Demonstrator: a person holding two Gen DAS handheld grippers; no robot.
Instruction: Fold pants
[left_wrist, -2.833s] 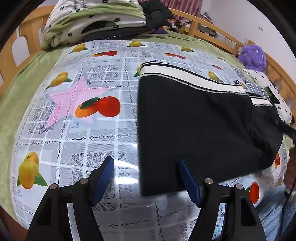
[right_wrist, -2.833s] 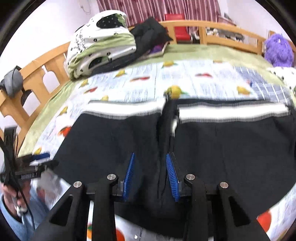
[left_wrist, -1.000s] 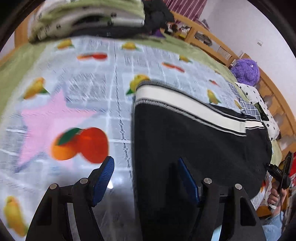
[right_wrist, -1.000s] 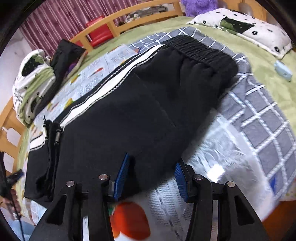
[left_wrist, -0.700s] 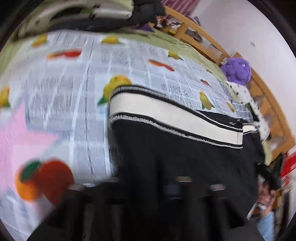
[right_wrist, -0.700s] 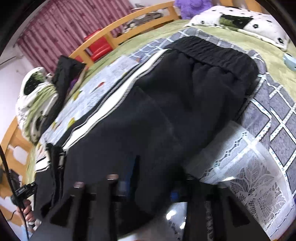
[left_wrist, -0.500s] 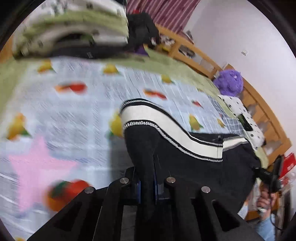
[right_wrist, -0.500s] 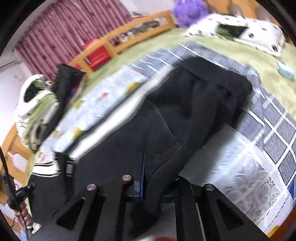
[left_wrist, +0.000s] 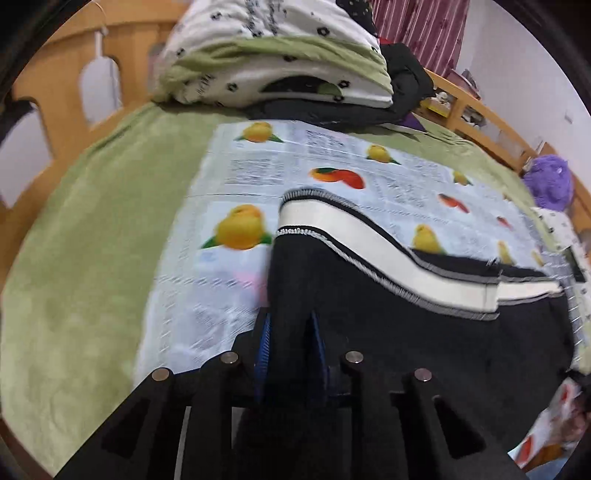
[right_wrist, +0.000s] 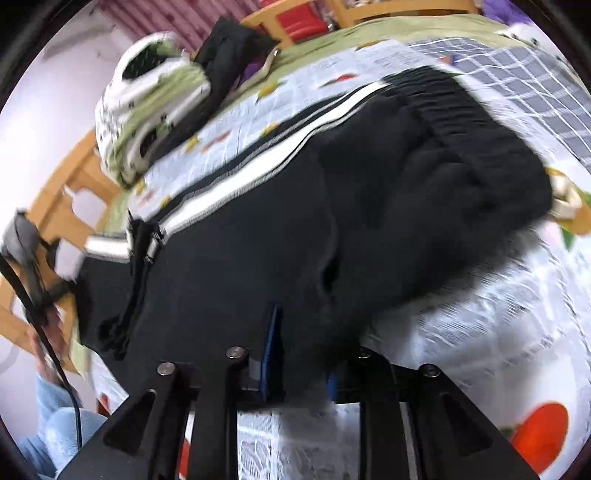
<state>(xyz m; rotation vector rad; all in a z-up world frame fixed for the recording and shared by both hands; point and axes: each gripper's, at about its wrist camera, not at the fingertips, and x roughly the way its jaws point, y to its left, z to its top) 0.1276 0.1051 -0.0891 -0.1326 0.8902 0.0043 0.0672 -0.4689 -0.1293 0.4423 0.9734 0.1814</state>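
Pants: the black pants (left_wrist: 424, 332) with a white side stripe (left_wrist: 354, 236) lie on the fruit-print cloth (left_wrist: 258, 173) spread over the bed (left_wrist: 81, 243), near edge lifted.
Left hand-held gripper (left_wrist: 291, 343): jaws just eased wider, yet a bunch of black fabric is pinched between the blue pads at the leg end.
Right hand-held gripper (right_wrist: 303, 354): same story, jaws just opened a little, fabric gripped near the waistband (right_wrist: 461, 107).
Why held so: both ends raised together, likely to carry the near edge over for a fold.
Containers: none in view; only folded bedding (left_wrist: 280, 62) stacked at the bed's far end.
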